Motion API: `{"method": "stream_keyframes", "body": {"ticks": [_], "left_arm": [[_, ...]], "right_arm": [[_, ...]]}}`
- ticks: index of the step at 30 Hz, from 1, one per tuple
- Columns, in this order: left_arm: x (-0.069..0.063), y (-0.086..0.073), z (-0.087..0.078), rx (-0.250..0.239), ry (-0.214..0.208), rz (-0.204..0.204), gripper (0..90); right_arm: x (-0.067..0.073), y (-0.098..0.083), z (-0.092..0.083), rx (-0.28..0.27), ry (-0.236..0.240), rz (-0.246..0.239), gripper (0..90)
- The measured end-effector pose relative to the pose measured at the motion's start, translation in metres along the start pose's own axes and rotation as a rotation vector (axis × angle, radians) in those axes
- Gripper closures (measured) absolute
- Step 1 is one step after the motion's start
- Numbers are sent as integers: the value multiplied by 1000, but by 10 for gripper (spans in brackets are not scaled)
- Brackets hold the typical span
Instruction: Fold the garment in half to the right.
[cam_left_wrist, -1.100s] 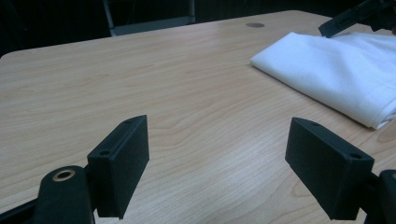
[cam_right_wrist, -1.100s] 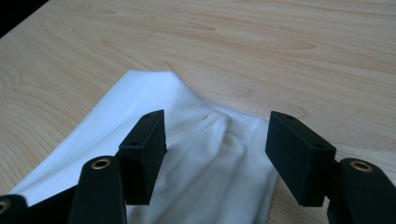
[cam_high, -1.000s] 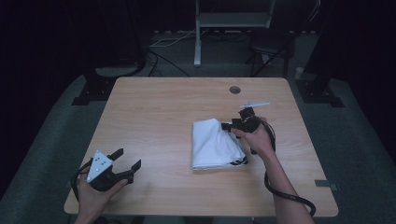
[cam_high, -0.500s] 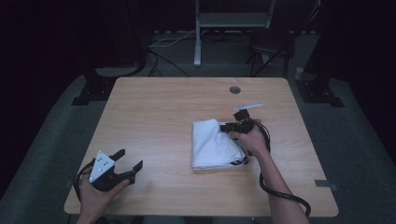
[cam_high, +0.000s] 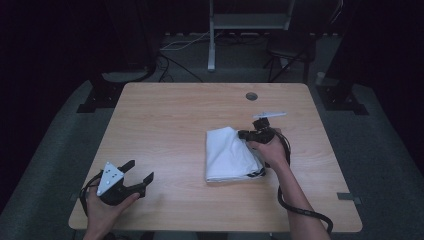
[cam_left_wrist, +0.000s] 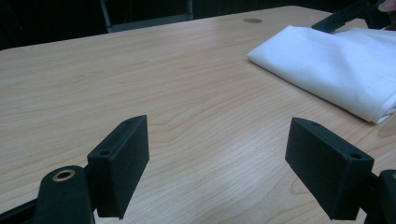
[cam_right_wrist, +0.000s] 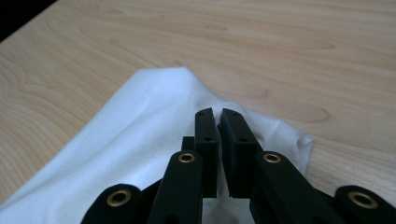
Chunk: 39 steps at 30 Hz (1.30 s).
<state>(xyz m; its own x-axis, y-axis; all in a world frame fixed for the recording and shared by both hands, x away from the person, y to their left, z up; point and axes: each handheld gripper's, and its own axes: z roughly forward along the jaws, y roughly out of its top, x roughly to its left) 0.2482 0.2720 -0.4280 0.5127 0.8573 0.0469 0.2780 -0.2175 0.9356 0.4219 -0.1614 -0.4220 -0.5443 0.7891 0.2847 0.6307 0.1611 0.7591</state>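
Note:
A folded white cloth (cam_high: 229, 156) lies on the right half of the wooden table (cam_high: 170, 115). My right gripper (cam_high: 243, 134) is at the cloth's far right corner; its jaws have just been closing and now pinch a raised fold of the cloth (cam_right_wrist: 140, 135), as the right gripper (cam_right_wrist: 218, 114) view shows up close. My left gripper (cam_high: 140, 170) rests near the table's front left corner, open, with bare wood between its jaws. In the left gripper (cam_left_wrist: 217, 158) view the cloth (cam_left_wrist: 336, 60) lies far ahead at the right, with the right gripper (cam_left_wrist: 345, 16) behind it.
A round cable hole (cam_high: 251, 96) sits in the table near its far edge. The right gripper's cable (cam_high: 300, 210) loops over the front right of the table. Dark floor, stands and a chair base surround the table.
The right gripper's jaws have closed on the cloth's corner, bunching it up slightly. Both hands have stayed where they were.

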Motion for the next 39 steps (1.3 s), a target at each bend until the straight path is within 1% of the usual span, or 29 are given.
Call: {"method": "stream_keyframes", "body": {"ticks": [1,4,5,9,13,16,17,21,23,25,27,30,33,34,35,36,38,39], "left_arm": [[0,0,0,-1,1,6,213],[0,0,0,-3,1,4,213],[-1,0,1,-5,1,-1,213],[-2,-1,2,-2,-2,3,213],[-3,0,3,-1,-6,7,213],[-4,0,3,-1,-10,8,213],[-4,0,4,-2,-10,9,213],[-4,0,3,-3,-9,12,213],[-4,0,3,-3,-9,9,213],[-4,-1,3,-4,-8,8,213],[-4,-1,3,-3,-8,10,213],[-4,-1,3,-3,-8,9,213],[-4,-1,2,-3,-9,11,213],[-4,-1,2,-3,-10,9,213],[-4,-1,1,-7,-9,5,213],[-3,0,1,-7,-5,11,213],[-2,0,0,-13,-2,5,213],[-2,0,-1,-14,-2,5,213]], "right_arm": [[0,1,-2,-6,-2,-1,858],[1,5,-10,-30,-5,-4,864],[1,6,-12,-32,-6,-5,864],[1,9,-18,-45,-16,-13,867],[2,11,-22,-54,-41,-26,866],[1,11,-22,-51,-54,-29,864],[0,10,-22,-49,-65,-31,860],[-2,6,-19,-16,-110,-59,833],[-3,2,-16,-1,-123,-58,827],[-5,-1,-14,11,-143,-68,819],[-7,-4,-11,22,-156,-68,803],[-8,-7,-7,36,-178,-82,738],[-8,-8,-8,30,-182,-82,723],[-7,-7,-12,13,-183,-74,710],[-6,-6,-15,6,-182,-78,705],[-3,-5,-19,0,-178,-86,704],[2,-3,-27,-16,-175,-104,695],[4,-3,-31,-14,-174,-116,686]]}}
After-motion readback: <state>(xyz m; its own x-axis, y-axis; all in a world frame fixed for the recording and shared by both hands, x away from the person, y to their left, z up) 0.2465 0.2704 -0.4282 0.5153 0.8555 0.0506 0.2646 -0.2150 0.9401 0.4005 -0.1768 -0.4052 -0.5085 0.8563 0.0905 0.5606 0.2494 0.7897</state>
